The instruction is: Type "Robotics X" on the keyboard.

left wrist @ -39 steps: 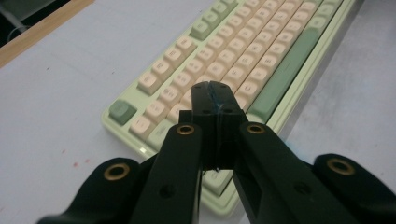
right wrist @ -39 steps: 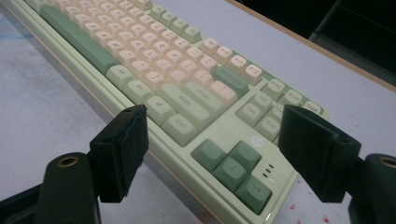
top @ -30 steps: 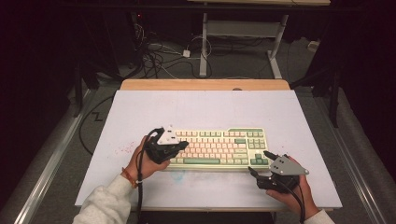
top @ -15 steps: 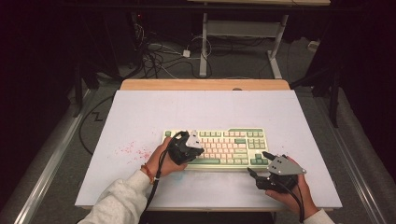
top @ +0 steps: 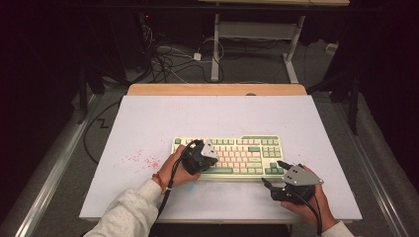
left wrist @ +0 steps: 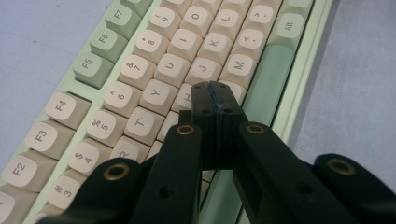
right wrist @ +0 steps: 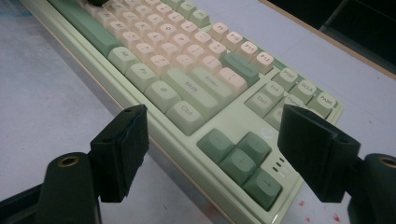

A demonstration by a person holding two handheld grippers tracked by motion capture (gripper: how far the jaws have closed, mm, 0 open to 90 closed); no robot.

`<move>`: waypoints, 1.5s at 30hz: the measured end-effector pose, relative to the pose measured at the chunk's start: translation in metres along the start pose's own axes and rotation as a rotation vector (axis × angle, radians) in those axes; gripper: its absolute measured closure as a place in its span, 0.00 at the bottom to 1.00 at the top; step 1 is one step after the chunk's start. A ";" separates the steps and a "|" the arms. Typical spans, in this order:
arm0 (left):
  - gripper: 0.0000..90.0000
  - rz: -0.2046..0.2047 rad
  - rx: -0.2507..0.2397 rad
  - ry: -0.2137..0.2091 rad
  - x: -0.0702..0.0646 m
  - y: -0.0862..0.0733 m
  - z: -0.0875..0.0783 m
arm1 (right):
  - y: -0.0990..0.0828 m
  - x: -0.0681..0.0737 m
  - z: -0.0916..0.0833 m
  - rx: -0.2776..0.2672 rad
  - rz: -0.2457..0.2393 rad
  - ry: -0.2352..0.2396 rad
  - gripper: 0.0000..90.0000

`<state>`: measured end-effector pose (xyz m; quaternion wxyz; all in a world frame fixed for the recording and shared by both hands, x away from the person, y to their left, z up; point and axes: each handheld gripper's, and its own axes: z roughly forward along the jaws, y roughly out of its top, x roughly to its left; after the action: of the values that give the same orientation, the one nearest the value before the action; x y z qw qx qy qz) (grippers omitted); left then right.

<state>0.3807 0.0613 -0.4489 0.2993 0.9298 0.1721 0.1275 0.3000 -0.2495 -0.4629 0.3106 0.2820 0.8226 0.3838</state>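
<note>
Left gripper (left wrist: pixel 215 91), jaws pressed together, tips down on the keyboard (top: pixel 247 150) near the H key. Right gripper (top: pixel 274 174) spread wide, empty, by the keyboard's arrow-key corner toward the bench's (top: pixel 148 123) near edge.
</note>
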 end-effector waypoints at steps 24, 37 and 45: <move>0.93 0.026 -0.081 0.081 -0.002 -0.001 -0.022 | 0.001 0.000 -0.002 -0.005 -0.010 -0.013 0.28; 0.66 0.061 -0.177 0.167 -0.003 -0.011 -0.048 | 0.001 0.000 -0.002 -0.006 -0.004 -0.014 0.29; 0.48 0.041 -0.234 0.232 -0.004 -0.023 -0.059 | 0.001 -0.001 -0.003 -0.009 -0.002 -0.015 0.29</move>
<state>0.3516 0.1080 -0.4169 0.3811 0.8709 0.1707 0.2594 0.2988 -0.2506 -0.4603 0.3184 0.2827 0.8188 0.3850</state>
